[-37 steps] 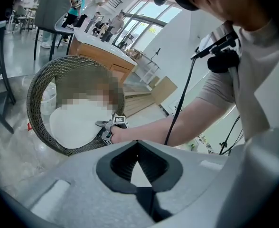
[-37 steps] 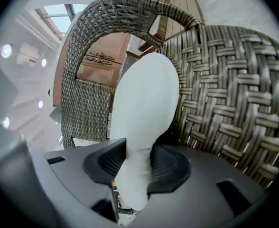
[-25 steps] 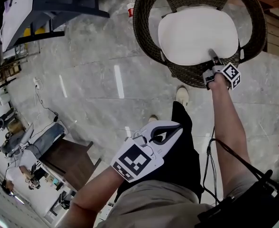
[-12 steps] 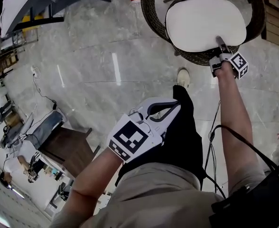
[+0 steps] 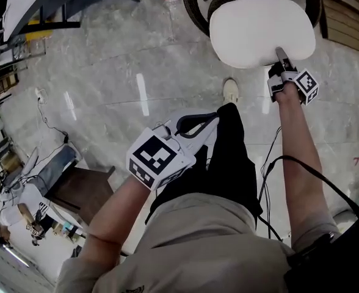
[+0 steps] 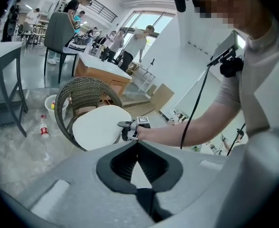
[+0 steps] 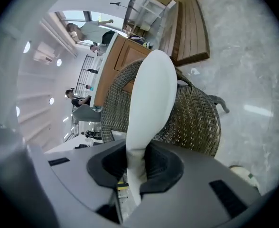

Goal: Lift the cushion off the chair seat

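Over the wicker chair (image 5: 193, 8), the white cushion (image 5: 262, 29) hangs raised by its near edge. My right gripper (image 5: 281, 57) jaws have just been closing and clench that edge. My left gripper (image 5: 211, 117) hovers well apart, jaws pressed together on nothing.

Bright daylight, fisheye-warped, vignetted edges

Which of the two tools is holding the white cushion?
The right tool: its jaws pinch the cushion's edge. The left tool is shut on nothing, away from the chair.
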`<state>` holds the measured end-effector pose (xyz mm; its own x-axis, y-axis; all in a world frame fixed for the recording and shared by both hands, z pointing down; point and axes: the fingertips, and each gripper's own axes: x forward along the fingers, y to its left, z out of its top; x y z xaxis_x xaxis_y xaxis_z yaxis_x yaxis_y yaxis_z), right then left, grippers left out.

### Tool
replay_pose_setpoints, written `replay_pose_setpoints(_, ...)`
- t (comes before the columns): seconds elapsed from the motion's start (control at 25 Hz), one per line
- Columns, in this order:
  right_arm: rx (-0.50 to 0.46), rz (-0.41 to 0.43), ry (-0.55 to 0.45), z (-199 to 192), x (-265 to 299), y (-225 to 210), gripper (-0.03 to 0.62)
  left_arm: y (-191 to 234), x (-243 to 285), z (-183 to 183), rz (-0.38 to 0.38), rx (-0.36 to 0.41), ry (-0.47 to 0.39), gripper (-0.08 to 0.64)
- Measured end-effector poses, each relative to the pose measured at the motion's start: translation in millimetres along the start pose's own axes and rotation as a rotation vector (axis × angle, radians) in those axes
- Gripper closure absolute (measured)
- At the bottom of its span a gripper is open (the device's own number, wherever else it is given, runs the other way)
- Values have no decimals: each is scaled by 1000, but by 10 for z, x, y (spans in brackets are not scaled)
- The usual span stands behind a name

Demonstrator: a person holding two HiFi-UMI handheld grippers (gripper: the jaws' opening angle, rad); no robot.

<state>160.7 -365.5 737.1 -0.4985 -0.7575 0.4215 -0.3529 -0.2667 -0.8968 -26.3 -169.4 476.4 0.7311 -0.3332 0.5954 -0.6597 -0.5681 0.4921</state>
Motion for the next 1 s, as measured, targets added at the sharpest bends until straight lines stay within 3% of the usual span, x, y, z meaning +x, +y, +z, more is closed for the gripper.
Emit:
replay_pose_setpoints(0.6,2,119,-63,-447,-1700,1309,520,-757,-907,-174,-20,128,-50,552)
replay_pose_setpoints(1.0,15,153,-84,-839,-2649,2218,519,-1015,-1476,-10,-63,179,-95,552)
